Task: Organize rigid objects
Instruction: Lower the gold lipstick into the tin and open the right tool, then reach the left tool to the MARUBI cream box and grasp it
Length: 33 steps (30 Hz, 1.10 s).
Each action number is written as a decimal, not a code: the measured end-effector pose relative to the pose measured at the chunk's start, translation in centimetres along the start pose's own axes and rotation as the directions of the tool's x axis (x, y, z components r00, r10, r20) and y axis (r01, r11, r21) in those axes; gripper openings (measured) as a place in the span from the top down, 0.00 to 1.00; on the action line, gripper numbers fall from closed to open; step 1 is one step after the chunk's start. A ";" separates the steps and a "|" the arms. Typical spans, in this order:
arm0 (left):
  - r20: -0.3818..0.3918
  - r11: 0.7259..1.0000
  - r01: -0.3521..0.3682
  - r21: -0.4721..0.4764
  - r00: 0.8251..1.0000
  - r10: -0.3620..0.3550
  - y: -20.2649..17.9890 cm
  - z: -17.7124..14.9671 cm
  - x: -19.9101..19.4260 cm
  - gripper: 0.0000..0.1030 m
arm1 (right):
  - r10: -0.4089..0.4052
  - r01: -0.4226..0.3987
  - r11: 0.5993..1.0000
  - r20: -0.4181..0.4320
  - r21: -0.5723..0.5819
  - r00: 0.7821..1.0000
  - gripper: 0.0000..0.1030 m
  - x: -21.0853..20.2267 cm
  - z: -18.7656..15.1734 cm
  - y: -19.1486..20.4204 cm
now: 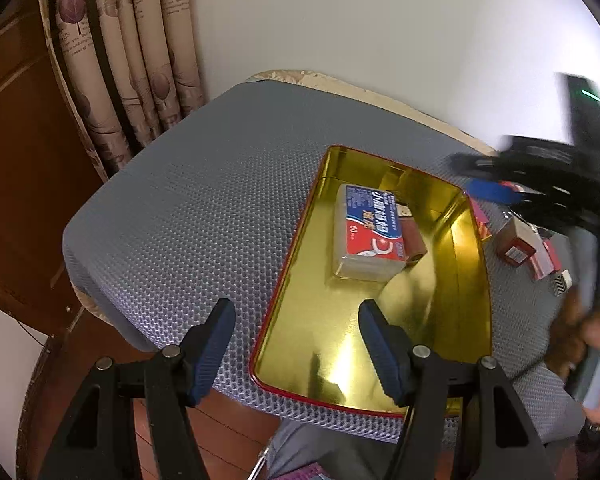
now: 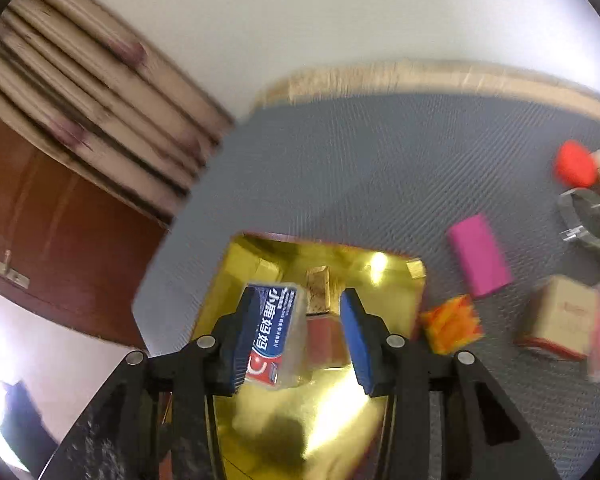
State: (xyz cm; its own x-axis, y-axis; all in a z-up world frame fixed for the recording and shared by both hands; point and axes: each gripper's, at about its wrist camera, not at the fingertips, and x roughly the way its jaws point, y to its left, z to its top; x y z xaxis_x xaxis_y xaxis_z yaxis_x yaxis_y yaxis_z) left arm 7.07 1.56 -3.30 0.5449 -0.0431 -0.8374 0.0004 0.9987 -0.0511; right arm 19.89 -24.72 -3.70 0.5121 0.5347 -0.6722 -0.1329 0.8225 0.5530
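Observation:
A gold tin tray [image 1: 452, 300] with a red rim lies on the grey mat. In it lies a clear box with a blue and red label [image 1: 370, 236], next to a small brown box [image 1: 414, 238]. My left gripper [image 1: 296, 354] is open and empty over the tray's near left edge. My right gripper [image 2: 296, 336] is open above the tray [image 2: 340, 412]; the labelled box [image 2: 276, 332] lies below its left finger, with the brown box [image 2: 324, 336] beside it. The right gripper also shows blurred in the left wrist view [image 1: 500, 184].
On the mat right of the tray lie a pink box [image 2: 480, 256], an orange packet [image 2: 452, 324], a tan and red box [image 2: 560, 320], a red ball [image 2: 574, 168] and a grey clip [image 2: 588, 216]. Curtains [image 1: 128, 60] and a wooden door [image 1: 24, 160] stand left.

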 end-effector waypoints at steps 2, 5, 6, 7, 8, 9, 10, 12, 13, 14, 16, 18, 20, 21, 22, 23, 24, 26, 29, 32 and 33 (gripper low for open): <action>-0.002 1.000 0.011 0.004 1.000 -0.011 -0.2 -0.1 0.0 0.36 | -0.058 0.062 0.997 0.106 -0.035 0.993 0.51 -3.9 -1.6 -1.1; 0.004 0.999 0.037 0.026 0.999 -0.038 -0.8 -0.2 -0.4 0.36 | -0.225 0.243 0.968 0.214 -0.061 0.951 0.42 -9.2 -5.5 -5.2; 0.008 0.998 0.052 0.045 0.999 -0.052 -1.4 -0.3 -0.7 0.36 | -0.286 0.308 0.949 0.224 -0.067 0.931 0.42 -10.2 -6.6 -6.5; 0.011 0.996 0.069 0.064 0.997 -0.070 -1.9 -0.3 -1.1 0.36 | -0.377 0.402 0.913 0.231 -0.074 0.897 0.40 -11.3 -7.8 -8.1; 0.016 0.993 0.089 0.081 0.996 -0.091 -2.5 -0.3 -1.5 0.36 | -0.460 0.486 0.870 0.224 -0.077 0.859 0.39 -12.0 -8.9 -9.7; 0.025 0.989 0.108 0.098 0.993 -0.111 -3.1 -0.4 -1.9 0.36 | -0.517 0.541 0.838 0.210 -0.076 0.830 0.39 -12.7 -9.9 -11.4; 0.037 0.983 0.135 0.128 0.989 -0.141 -4.0 -0.3 -2.6 0.36 | -0.569 0.590 0.804 0.196 -0.070 0.798 0.39 -13.4 -10.9 -13.3; 0.031 0.959 0.189 0.209 0.979 -0.200 -6.5 0.2 -3.6 0.36 | -0.655 0.672 0.738 0.174 -0.060 0.735 0.37 -14.7 -12.6 -16.3; 0.018 0.945 0.217 0.244 0.973 -0.228 -7.9 0.6 -3.9 0.36 | -0.684 0.698 0.714 0.164 -0.051 0.711 0.33 -15.3 -13.2 -17.8; 0.008 0.935 0.238 0.264 0.969 -0.249 -8.9 1.0 -4.0 0.35 | -0.704 0.716 0.698 0.156 -0.032 0.693 0.32 -16.0 -13.8 -19.1; -0.050 0.903 0.299 0.310 0.953 -0.299 -11.9 1.9 -3.7 0.33 | -0.707 0.714 0.700 0.153 0.010 0.691 0.24 -17.0 -14.5 -20.9; -0.130 0.880 0.359 0.312 0.933 -0.334 -14.8 3.0 -2.4 0.33 | -0.702 0.704 0.709 0.151 0.053 0.696 0.20 -17.6 -14.8 -22.1; -0.184 0.864 0.389 0.319 0.920 -0.346 -17.1 3.9 -1.1 0.33 | -0.690 0.687 0.723 0.151 0.080 0.708 0.18 -17.7 -15.0 -22.7; -0.200 0.866 0.379 0.325 0.923 -0.329 -18.4 4.5 -0.4 0.33 | -0.686 0.684 0.726 0.156 0.076 0.711 0.17 -17.7 -15.0 -22.7; -0.215 0.866 0.371 0.335 0.925 -0.313 -19.8 5.2 0.6 0.33 | -0.680 0.679 0.731 0.164 0.068 0.715 0.13 -17.8 -15.0 -22.6; -0.226 0.862 0.374 0.343 0.923 -0.311 -20.6 5.6 1.1 0.33 | -0.673 0.674 0.736 0.173 0.062 0.719 0.12 -17.8 -15.0 -22.5; -0.244 0.861 0.370 0.349 0.923 -0.298 -21.9 6.3 2.1 0.33 | -0.669 0.671 0.739 0.183 0.057 0.721 0.11 -17.9 -15.1 -22.3; -0.258 0.858 0.373 0.352 0.920 -0.294 -23.3 7.2 3.2 0.33 | -0.655 0.658 0.751 0.198 0.057 0.730 0.10 -18.3 -15.2 -22.2; -0.291 0.856 0.369 0.361 0.917 -0.272 -25.6 8.4 5.6 0.33 | -0.641 0.643 0.763 0.201 0.064 0.741 0.10 -18.8 -15.9 -22.1; -0.324 0.852 0.374 0.366 0.910 -0.260 -26.9 9.1 7.5 0.33 | -0.625 0.626 0.777 0.203 0.069 0.754 0.10 -19.4 -16.1 -22.3; -0.346 0.854 0.369 0.367 0.906 -0.243 -27.3 9.2 8.2 0.33 | -0.621 0.622 0.780 0.202 0.070 0.757 0.10 -19.5 -16.1 -22.4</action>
State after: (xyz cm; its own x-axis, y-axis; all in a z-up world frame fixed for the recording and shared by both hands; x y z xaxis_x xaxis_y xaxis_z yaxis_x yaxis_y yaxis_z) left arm 19.24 -25.79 -3.80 0.2038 -0.2915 -0.9346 0.5088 0.8471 -0.1532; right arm -0.79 -50.44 -10.92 0.6416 -0.1452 -0.7531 0.2737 0.9606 0.0479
